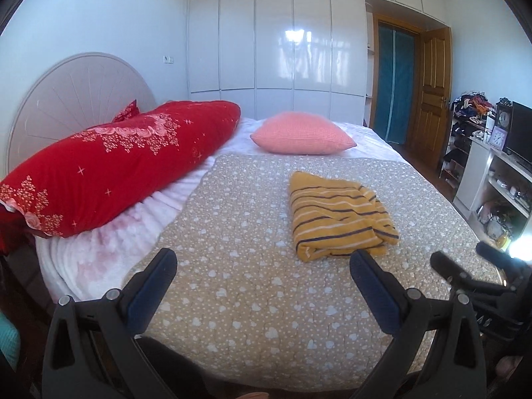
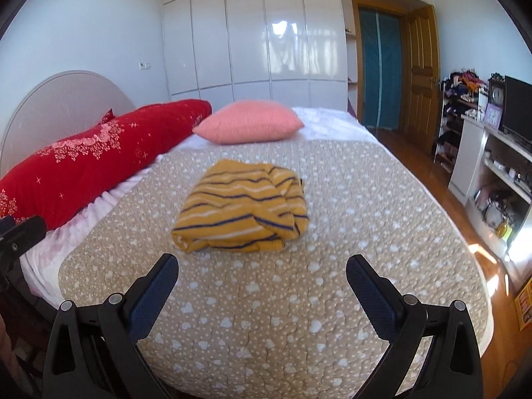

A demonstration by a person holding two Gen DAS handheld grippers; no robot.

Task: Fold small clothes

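Observation:
A small yellow garment with dark and white stripes (image 1: 340,212) lies folded into a compact bundle on the beige heart-print bed cover (image 1: 249,232). It also shows in the right wrist view (image 2: 242,206). My left gripper (image 1: 262,259) is open and empty, held above the cover to the near left of the garment. My right gripper (image 2: 262,266) is open and empty, just in front of the garment. The right gripper's fingers show at the right edge of the left wrist view (image 1: 465,276).
A long red floral pillow (image 1: 109,163) lies along the bed's left side, a pink cushion (image 1: 302,133) at the far end. White wardrobe (image 1: 276,43) and wooden door (image 1: 432,96) stand behind. A white shelf unit with a TV (image 2: 505,153) stands on the right.

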